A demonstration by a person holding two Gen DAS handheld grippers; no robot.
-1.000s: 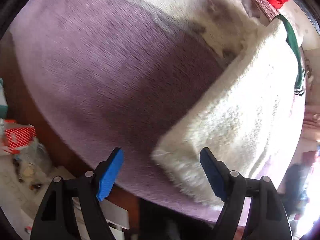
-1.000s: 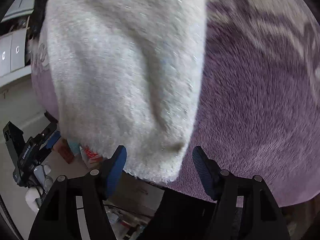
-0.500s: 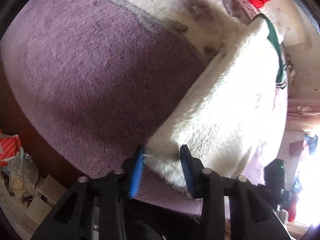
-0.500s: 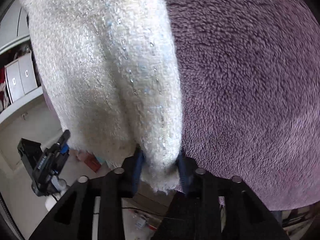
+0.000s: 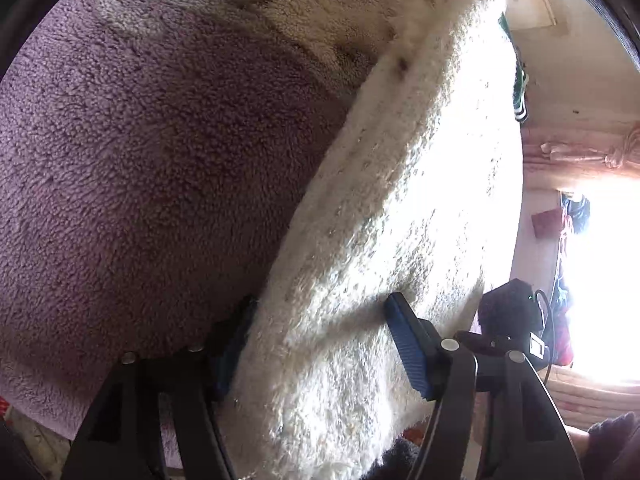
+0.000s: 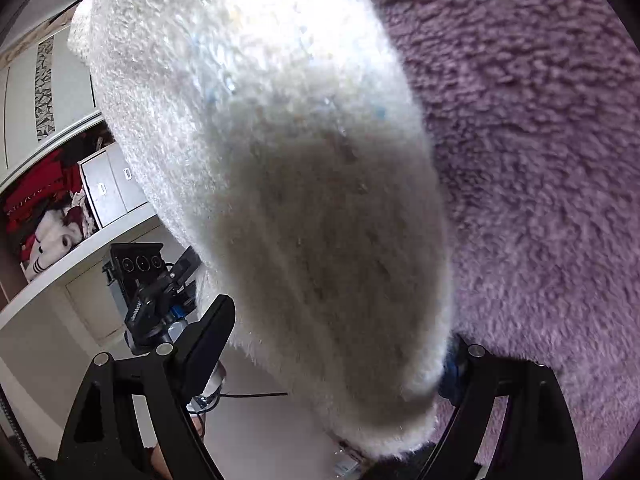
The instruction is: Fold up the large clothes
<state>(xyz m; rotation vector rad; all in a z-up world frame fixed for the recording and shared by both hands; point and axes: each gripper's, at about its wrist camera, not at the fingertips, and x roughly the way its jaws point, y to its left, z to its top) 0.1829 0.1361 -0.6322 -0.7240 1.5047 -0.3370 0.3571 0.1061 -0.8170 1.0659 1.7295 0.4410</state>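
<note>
Garment: we see a thick cream-white fleecy garment (image 5: 400,208), folded, lying on the purple plush blanket (image 5: 152,152).
Handling: we judge it soft, bulky, light; best taken at the near corners.
Left claw (image 5: 320,344): its jaws have just been opening, parted around the near edge, not clamping.
Right claw (image 6: 332,360): its jaws have just been opening, spread wide, the corner loose between them.
</note>
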